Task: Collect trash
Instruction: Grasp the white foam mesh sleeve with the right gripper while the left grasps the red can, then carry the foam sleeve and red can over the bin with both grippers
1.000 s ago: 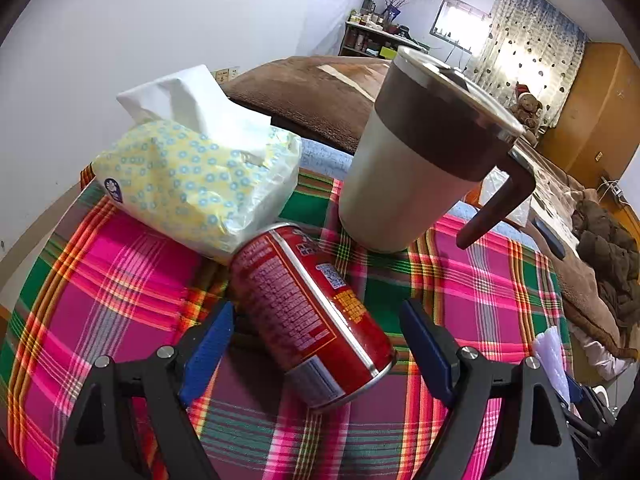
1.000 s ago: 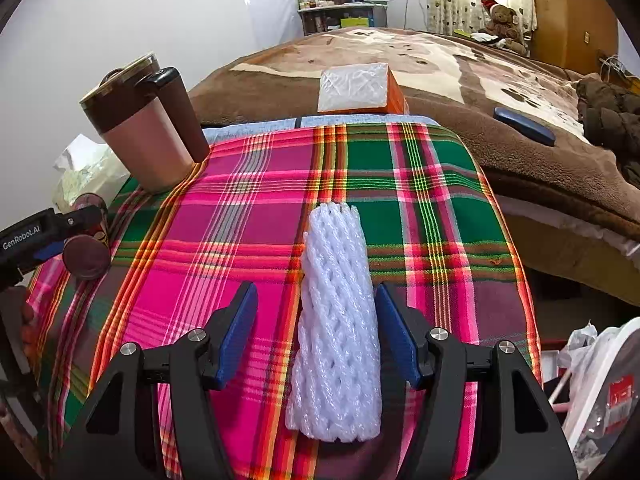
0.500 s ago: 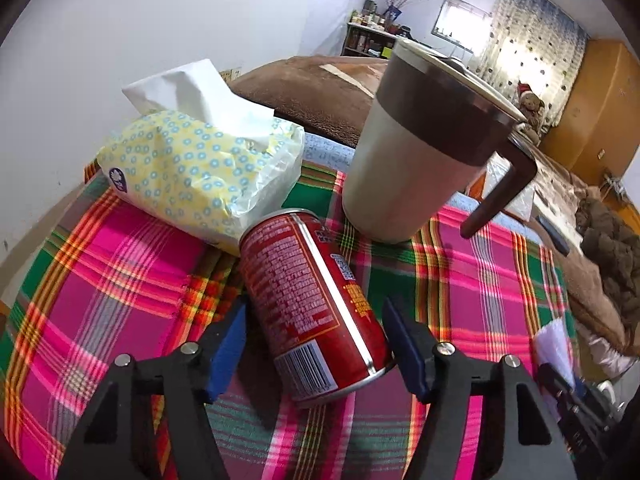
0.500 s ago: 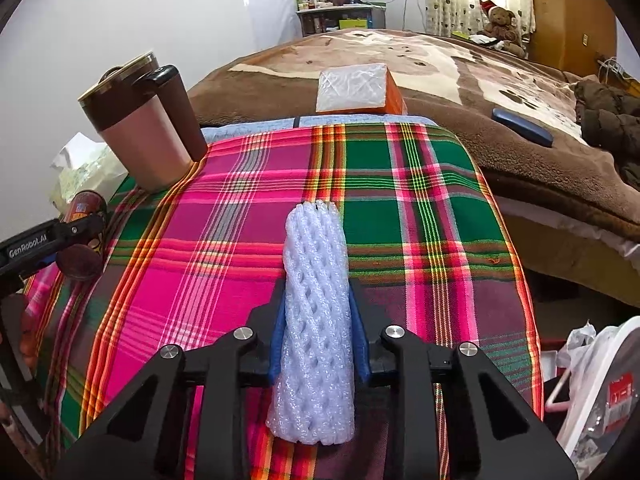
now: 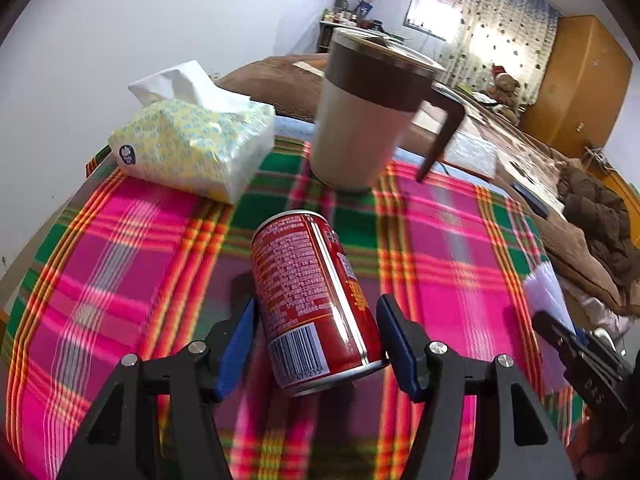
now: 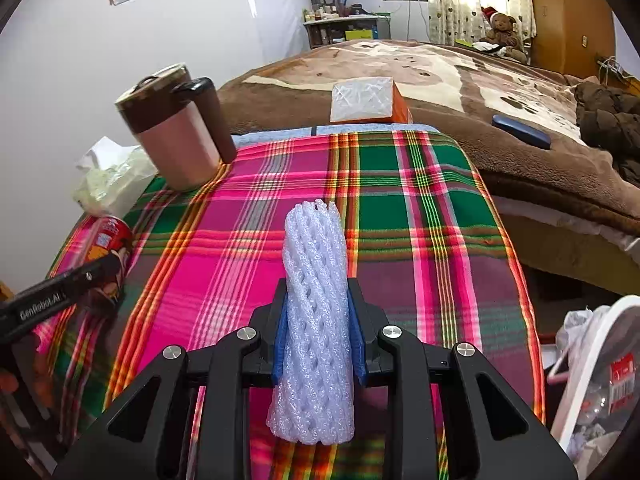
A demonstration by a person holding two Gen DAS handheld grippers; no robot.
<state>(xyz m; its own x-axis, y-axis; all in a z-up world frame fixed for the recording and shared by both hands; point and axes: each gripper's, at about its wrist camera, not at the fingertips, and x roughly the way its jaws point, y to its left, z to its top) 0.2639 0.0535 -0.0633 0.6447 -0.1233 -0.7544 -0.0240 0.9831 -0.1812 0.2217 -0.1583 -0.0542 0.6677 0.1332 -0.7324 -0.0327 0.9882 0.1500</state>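
A: Item one, the red can (image 5: 316, 300)?
B: Lay on its side on the plaid cloth (image 5: 120, 256), in front of the brown-banded mug (image 5: 364, 120). The left gripper (image 5: 316, 332) had just been closing, its blue pads pressed to both sides of the can.

A: Item two, the white foam net sleeve (image 6: 316, 320)?
B: Lay to the right of the mug (lengthwise on the cloth), squeezed between the pads of the right gripper (image 6: 318, 336), clenched tight.

A: Others?
B: Tissue pack (image 5: 192, 144) just left of the mug.
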